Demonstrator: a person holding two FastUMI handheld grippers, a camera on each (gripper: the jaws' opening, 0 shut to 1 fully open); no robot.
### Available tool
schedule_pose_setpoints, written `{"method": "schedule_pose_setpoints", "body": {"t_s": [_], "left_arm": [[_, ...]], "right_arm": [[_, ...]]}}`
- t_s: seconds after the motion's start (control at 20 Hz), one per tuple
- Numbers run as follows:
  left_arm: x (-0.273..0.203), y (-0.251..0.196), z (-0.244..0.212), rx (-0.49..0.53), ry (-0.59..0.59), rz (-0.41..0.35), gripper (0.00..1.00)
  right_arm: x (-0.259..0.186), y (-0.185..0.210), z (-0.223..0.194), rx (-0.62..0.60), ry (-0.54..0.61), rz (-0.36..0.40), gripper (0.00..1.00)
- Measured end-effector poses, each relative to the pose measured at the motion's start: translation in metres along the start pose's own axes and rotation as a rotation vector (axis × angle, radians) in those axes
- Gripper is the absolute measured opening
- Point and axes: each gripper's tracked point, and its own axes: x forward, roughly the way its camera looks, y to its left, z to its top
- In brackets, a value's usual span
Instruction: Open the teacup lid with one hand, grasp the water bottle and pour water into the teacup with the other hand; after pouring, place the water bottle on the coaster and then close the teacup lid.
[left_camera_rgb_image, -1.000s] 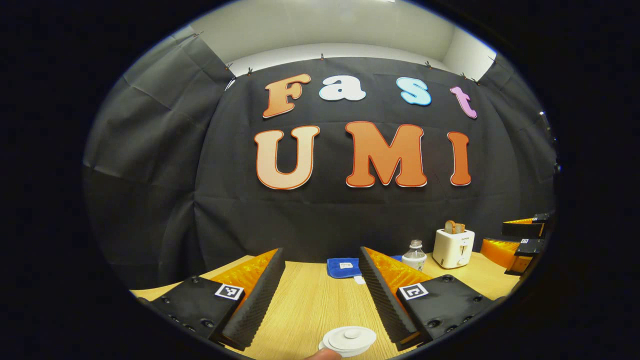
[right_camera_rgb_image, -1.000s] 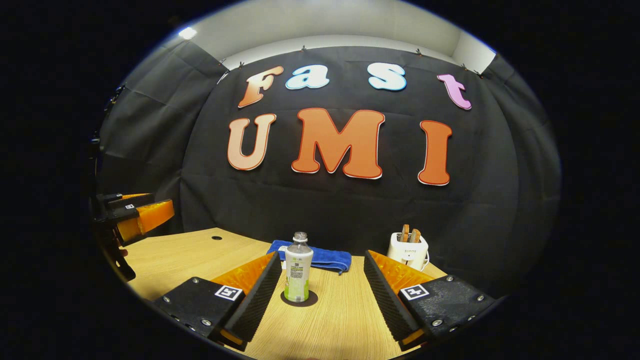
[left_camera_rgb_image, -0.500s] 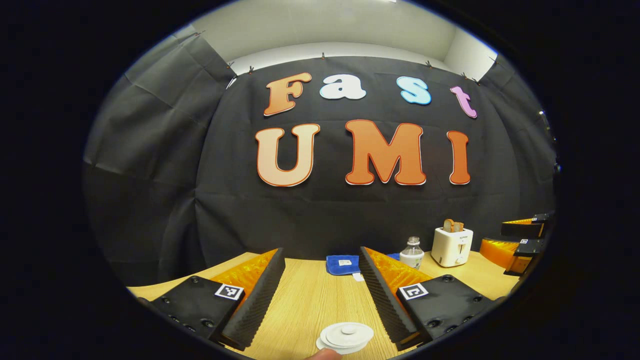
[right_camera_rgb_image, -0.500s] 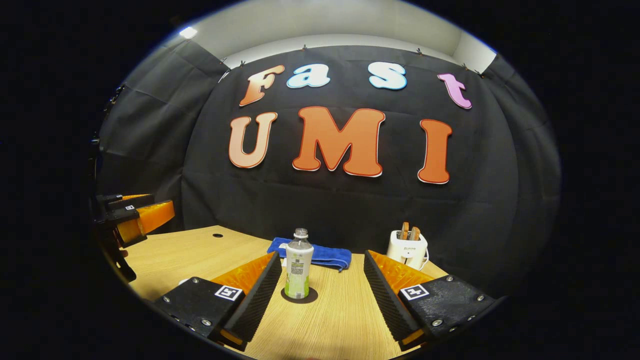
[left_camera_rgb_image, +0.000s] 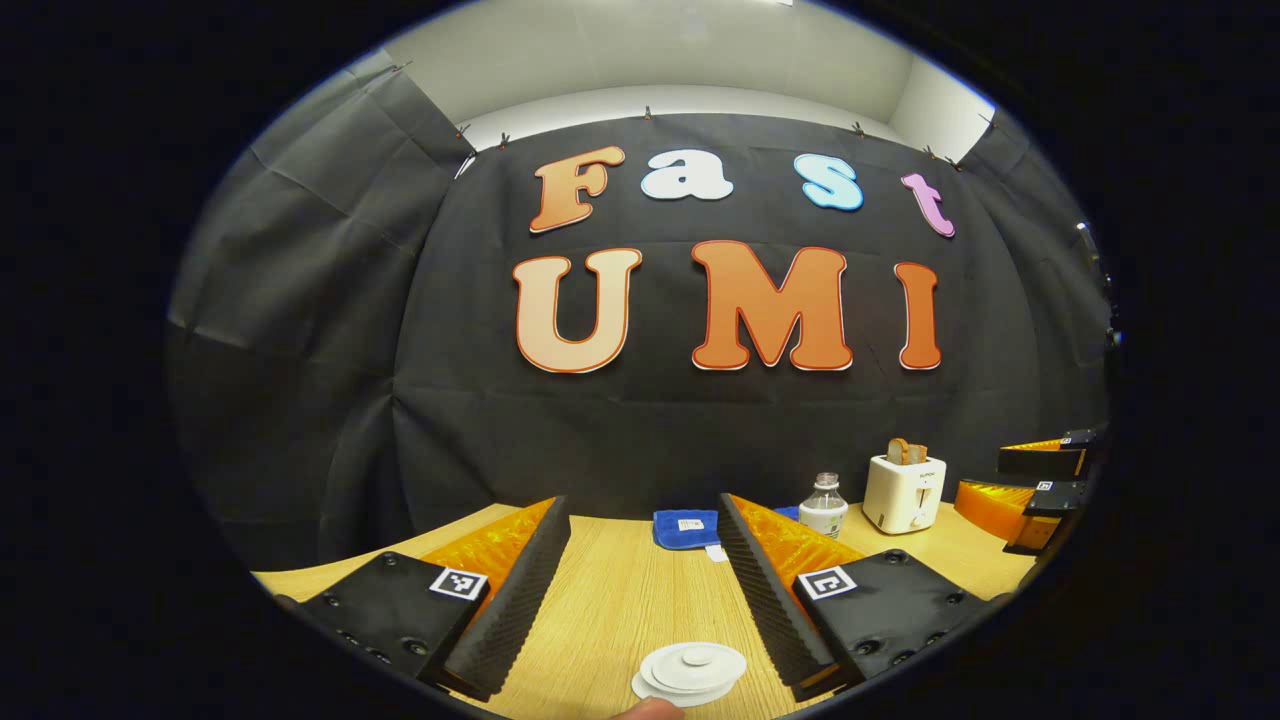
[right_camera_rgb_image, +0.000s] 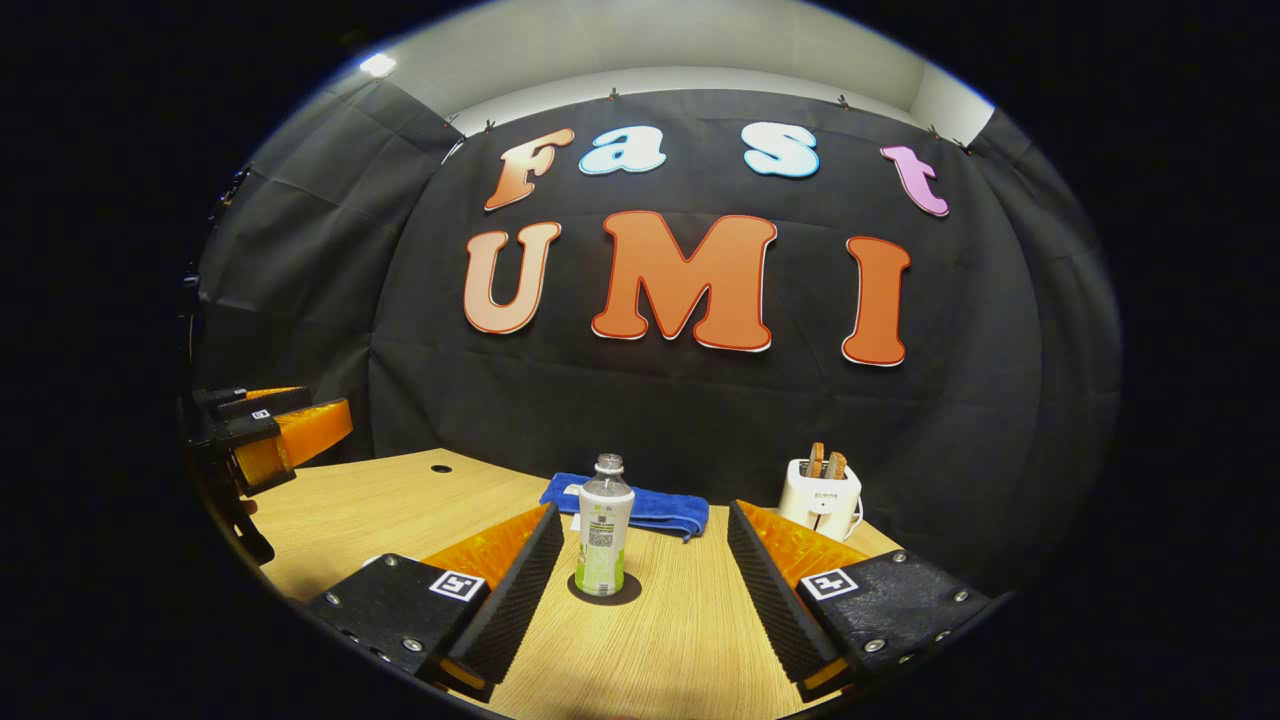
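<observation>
Ceramic, brittle and slick, the teacup lid (left_camera_rgb_image: 694, 668) is best pinched at its knob, both tongs being held apart, empty.

A blue towel (right_camera_rgb_image: 630, 507) is lying at the desk's (right_camera_rgb_image: 660, 640) far edge. A white toaster (right_camera_rgb_image: 820, 506), at its three o'clock, is holding two toast slices (right_camera_rgb_image: 826, 462).

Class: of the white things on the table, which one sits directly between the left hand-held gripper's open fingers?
The round teacup lid, low and flat with a small knob. The white toaster stands far off beside the bottle.
</observation>
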Motion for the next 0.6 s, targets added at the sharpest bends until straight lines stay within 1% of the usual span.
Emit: {"method": "schedule_pose_setpoints", "body": {"t_s": [0.3, 0.35, 0.55, 0.6], "left_arm": [[0.0014, -0.0041, 0.0031, 0.006, -0.006, -0.008, 0.99], [0.0010, -0.0040, 0.0032, 0.007, -0.006, -0.009, 0.97], [0.0036, -0.0028, 0.0018, 0.004, -0.004, -0.008, 0.97], [0.0031, -0.0030, 0.0013, 0.004, -0.005, -0.006, 0.95]], "right_arm": [[0.0048, 0.0013, 0.0005, 0.007, -0.001, 0.007, 0.99], [0.0042, 0.0005, 0.0001, 0.007, 0.001, 0.006, 0.99], [0.0057, 0.0009, 0.0003, 0.004, 0.001, 0.007, 0.99], [0.0059, -0.0001, 0.0000, 0.002, 0.001, 0.005, 0.99]]}}
